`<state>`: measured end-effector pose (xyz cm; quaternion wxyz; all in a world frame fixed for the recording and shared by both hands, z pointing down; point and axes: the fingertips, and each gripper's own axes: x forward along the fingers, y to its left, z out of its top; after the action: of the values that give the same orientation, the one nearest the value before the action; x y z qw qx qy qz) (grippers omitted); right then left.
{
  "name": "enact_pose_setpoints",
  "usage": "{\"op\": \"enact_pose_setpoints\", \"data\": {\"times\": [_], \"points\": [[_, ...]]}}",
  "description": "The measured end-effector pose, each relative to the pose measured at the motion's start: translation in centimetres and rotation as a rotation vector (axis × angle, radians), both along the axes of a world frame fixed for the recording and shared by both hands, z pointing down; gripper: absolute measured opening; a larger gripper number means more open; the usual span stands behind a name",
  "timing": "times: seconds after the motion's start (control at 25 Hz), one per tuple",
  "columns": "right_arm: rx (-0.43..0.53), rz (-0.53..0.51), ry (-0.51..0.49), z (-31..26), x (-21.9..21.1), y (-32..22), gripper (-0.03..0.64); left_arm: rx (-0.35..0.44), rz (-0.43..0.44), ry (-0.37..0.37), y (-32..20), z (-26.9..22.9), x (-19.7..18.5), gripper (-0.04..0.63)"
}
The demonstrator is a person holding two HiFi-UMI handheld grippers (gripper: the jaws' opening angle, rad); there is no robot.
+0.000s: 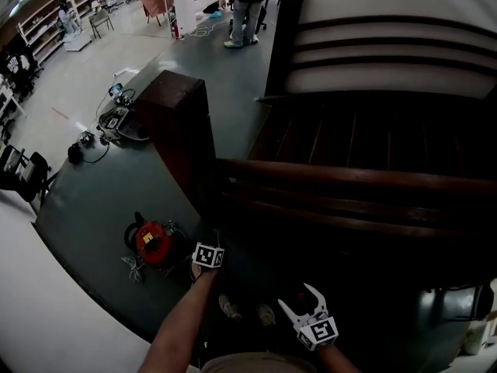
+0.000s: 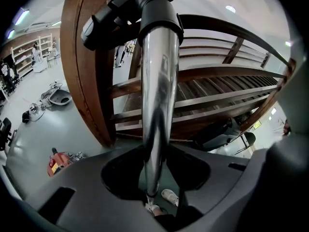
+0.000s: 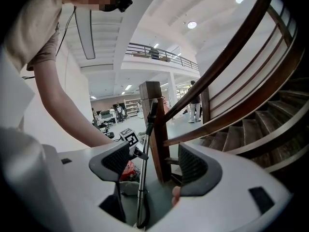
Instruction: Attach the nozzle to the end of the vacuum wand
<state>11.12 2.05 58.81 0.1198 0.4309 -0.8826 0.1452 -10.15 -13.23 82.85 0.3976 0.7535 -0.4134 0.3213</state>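
Observation:
A chrome vacuum wand (image 2: 157,95) runs upright straight between my left gripper's (image 2: 153,178) jaws, which are shut on it. Its black handle end (image 2: 145,6) is at the top. In the right gripper view the same wand (image 3: 143,178) stands beside the wooden post, with the left gripper's marker cube (image 3: 129,137) on it. A dark curved piece (image 3: 141,220) sits at the wand's foot; I cannot tell what it is. My right gripper (image 3: 154,163) is open and empty, a little short of the wand. In the dark head view, left gripper (image 1: 210,250) and right gripper (image 1: 299,300) are low.
A red canister vacuum (image 1: 154,241) lies on the grey floor left of the grippers. The dark newel post (image 1: 182,130) and curved stair railing (image 1: 349,181) rise close ahead, with stairs (image 1: 388,53) behind. The person's shoes (image 1: 229,308) are below. People (image 1: 248,6) stand far back.

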Motion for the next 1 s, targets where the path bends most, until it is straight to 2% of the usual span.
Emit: {"op": "enact_pose_setpoints", "data": {"times": [0.16,0.28,0.44,0.6,0.8,1.0], "points": [[-0.022,0.034,0.013,0.5,-0.1,0.0,0.313,-0.004,0.026,0.005,-1.5,0.6,0.6,0.153],[-0.027,0.051,0.018,0.7,-0.2,-0.2,0.313,0.007,0.031,0.035,-2.6,0.7,1.1,0.153],[-0.038,0.055,0.017,0.9,-0.6,-0.3,0.313,0.003,0.084,0.072,-2.7,1.3,1.9,0.153],[-0.035,0.039,0.027,0.5,-1.5,-0.6,0.313,0.001,0.096,0.089,-1.9,1.7,1.5,0.218],[-0.026,0.02,0.024,0.8,-2.0,-0.7,0.313,0.028,0.034,0.158,-0.4,0.8,0.7,0.225],[0.009,0.005,0.02,-0.3,-2.0,-1.6,0.313,0.148,-0.036,0.227,1.7,-3.3,-0.6,0.225]]}}
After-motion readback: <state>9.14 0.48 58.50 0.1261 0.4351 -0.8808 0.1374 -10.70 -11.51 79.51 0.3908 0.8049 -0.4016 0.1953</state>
